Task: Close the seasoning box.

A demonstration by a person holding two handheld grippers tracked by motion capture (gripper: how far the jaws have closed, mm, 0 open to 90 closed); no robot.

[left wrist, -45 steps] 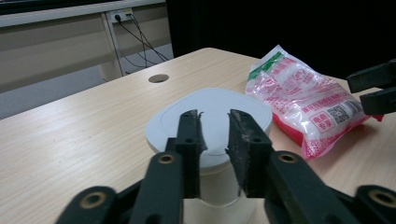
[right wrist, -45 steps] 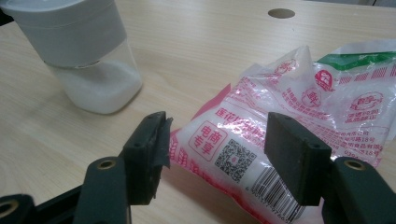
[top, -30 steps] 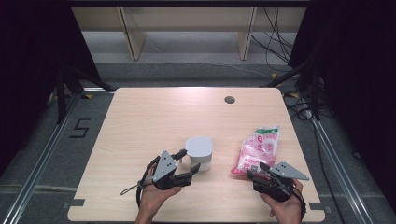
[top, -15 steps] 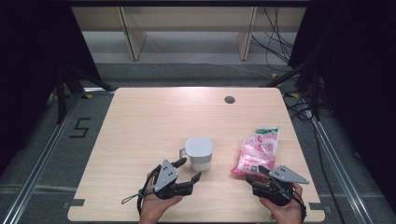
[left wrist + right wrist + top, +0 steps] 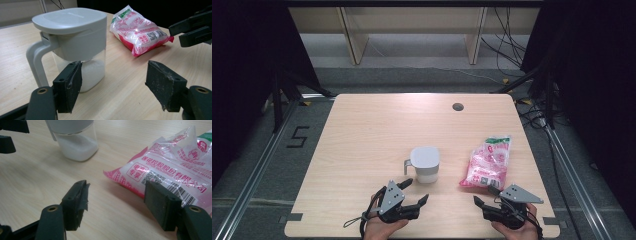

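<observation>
Left gripper (image 5: 412, 192) sits low at the near edge of the counter (image 5: 362, 135), jaws spread wide and have just been opening, nothing between them. Right gripper (image 5: 486, 196) jaws also wide and have just been opening a little more, nothing held.

Key relation: the lidded jug (image 5: 425, 164) stands upright just ahead of the left jaws, slightly toward their right side in the high view, handle (image 5: 406, 165) pointing at the counter's left. Left hand is nearer to it. The sugar bag (image 5: 488, 161) lies flat just ahead of the right jaws, long axis running away from the person, near end close to the right jaw tips; right hand is nearer to that. Jug and bag are near each other, apart.

Jug: clear hard plastic body, rounded-square section, grey matte lid (image 5: 70, 20) and grey loop handle, white granules filling the bottom part.

Bag: thin glossy crinkled film, pink and white with a green top band, printed barcode and QR patch, soft and lumpy; contents probably fine granules, hard to tell through the print.

Counter: pale wood-grain laminate, smooth.
</observation>
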